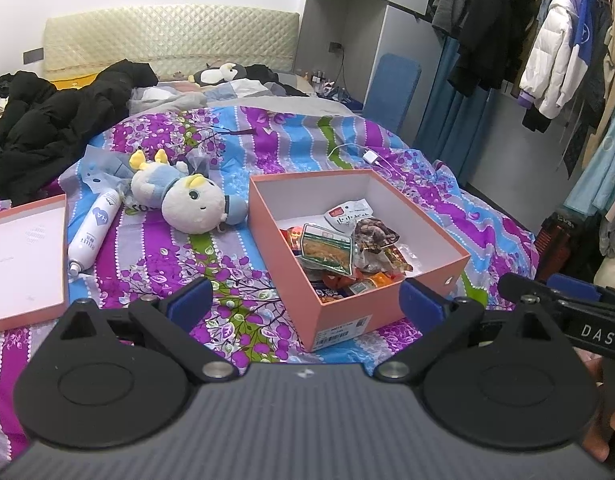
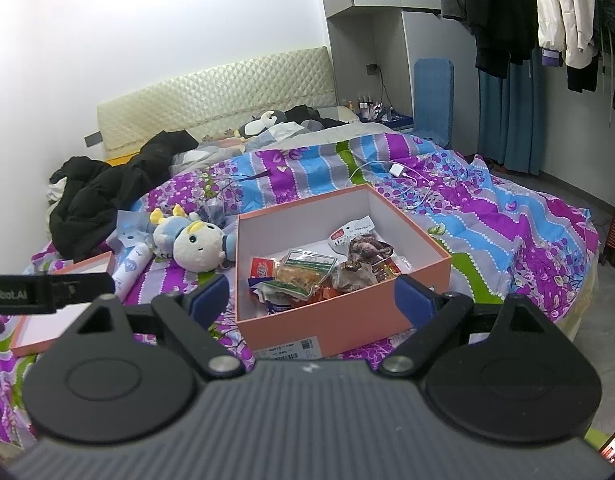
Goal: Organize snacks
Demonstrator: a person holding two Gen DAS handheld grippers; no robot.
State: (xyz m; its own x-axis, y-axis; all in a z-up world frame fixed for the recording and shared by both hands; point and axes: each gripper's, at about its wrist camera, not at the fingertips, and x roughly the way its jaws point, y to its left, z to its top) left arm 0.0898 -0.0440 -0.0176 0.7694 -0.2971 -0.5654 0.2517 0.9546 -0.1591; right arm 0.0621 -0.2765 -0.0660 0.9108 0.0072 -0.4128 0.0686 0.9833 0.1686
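A pink open box (image 1: 339,316) sits on the bed and holds several snack packets (image 1: 327,248). It also shows in the right wrist view (image 2: 327,320), with the snack packets (image 2: 303,274) piled inside. My left gripper (image 1: 307,302) is open and empty, hovering just before the box's near corner. My right gripper (image 2: 311,296) is open and empty, its fingers straddling the box's near wall from above. The box lid (image 1: 23,256) lies upturned to the left, and shows in the right wrist view (image 2: 67,312).
A plush toy (image 1: 187,196) and a white spray bottle (image 1: 93,228) lie left of the box. A black jacket (image 1: 47,128) is heaped far left. A white charger and cable (image 1: 371,158) lie behind the box. Clothes hang on a rack (image 1: 547,40) at right.
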